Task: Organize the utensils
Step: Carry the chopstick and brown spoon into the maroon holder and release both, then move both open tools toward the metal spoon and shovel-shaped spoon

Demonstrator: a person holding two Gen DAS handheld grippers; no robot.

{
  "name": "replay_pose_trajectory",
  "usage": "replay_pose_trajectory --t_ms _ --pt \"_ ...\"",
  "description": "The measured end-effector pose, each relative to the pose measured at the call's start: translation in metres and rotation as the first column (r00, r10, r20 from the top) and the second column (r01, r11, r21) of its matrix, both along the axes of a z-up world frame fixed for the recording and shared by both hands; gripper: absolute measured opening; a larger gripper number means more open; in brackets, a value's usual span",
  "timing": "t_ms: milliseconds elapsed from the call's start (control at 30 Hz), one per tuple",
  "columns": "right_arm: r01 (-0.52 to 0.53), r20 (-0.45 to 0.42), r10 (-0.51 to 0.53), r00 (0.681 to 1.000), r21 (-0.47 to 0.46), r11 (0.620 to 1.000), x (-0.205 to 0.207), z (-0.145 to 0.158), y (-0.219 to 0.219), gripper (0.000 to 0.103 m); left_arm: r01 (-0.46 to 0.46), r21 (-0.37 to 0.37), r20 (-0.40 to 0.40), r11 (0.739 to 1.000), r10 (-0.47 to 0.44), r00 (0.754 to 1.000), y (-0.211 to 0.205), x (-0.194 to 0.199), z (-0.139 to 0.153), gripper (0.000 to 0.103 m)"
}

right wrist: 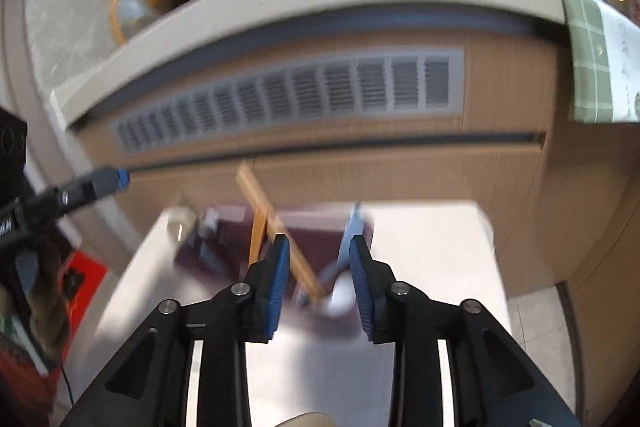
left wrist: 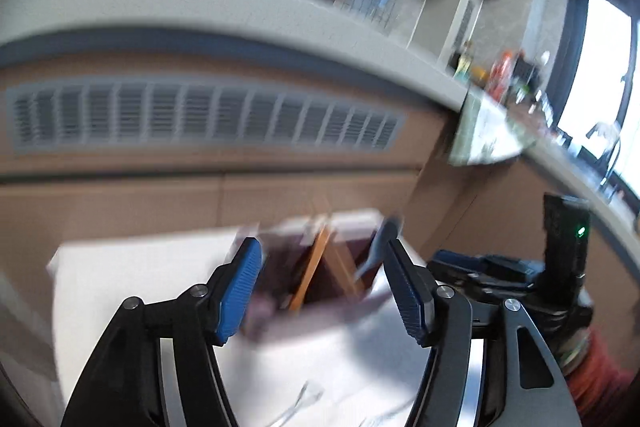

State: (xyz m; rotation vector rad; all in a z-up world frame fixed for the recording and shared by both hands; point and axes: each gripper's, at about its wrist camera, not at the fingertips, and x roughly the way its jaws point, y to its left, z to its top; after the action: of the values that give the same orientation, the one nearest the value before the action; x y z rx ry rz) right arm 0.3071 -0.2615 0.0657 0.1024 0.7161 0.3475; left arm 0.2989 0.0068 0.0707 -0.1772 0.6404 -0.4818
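Utensil holder [right wrist: 320, 247] beyond right hand-held gripper [right wrist: 318, 283]

We look forward from both wrists, close above the white table [left wrist: 140, 287], sharing the dark divided utensil box [right wrist: 320, 239].

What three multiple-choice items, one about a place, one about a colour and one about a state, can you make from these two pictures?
1. Where does the dark utensil box stand?
A. on the white table
B. on the grey counter
C. on the floor

2. What colour are the finger pads?
A. red
B. blue
C. green

3. How is the left gripper?
A. shut on a spoon
B. shut on nothing
C. open

Answers: 1 A, the box rests on the white top; 2 B, the ribbed pads are blue; 3 C, a wide gap shows between its fingers, with nothing held.
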Motion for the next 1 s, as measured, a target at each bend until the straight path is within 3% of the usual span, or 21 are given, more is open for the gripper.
replay_pose_trajectory --t_ms 133,267,500,733,800,1000 --pt "-0.113 -0.184 0.108 0.977 -0.017 0.993 -0.027 -0.053 0.005 0.031 -0.019 0.038 -0.142 0.999 0.024 0.990 0.018 -0.025 -0.052 0.064" --pt "-0.123 -0.279 0.098 0.955 -0.073 0.990 -0.050 -0.099 -0.003 0.031 -0.067 0.049 -0.227 0.997 0.077 0.971 0.036 -0.049 -0.091 0.064" --pt "-0.089 -0.312 0.079 0.947 -0.020 0.996 -0.058 -0.114 -0.020 0.031 -0.150 0.069 -0.281 0.986 0.163 0.946 0.051 -0.075 -0.122 0.064" --pt "-0.063 -0.258 0.055 0.964 -0.023 0.998 -0.077 -0.106 -0.017 0.031 -0.085 0.101 -0.337 0.991 0.114 0.935 0.045 -0.091 -0.137 0.064" --pt "-0.068 -0.255 0.058 0.965 -0.032 0.997 -0.081 -0.108 -0.015 0.031 -0.106 0.100 -0.360 0.989 0.136 0.923 0.046 -0.093 -0.140 0.064" --pt "-0.054 -0.262 0.036 0.964 -0.061 0.997 -0.082 -0.117 -0.017 0.031 -0.056 -0.112 -0.441 0.992 0.000 0.897 0.034 -0.097 -0.140 0.064"
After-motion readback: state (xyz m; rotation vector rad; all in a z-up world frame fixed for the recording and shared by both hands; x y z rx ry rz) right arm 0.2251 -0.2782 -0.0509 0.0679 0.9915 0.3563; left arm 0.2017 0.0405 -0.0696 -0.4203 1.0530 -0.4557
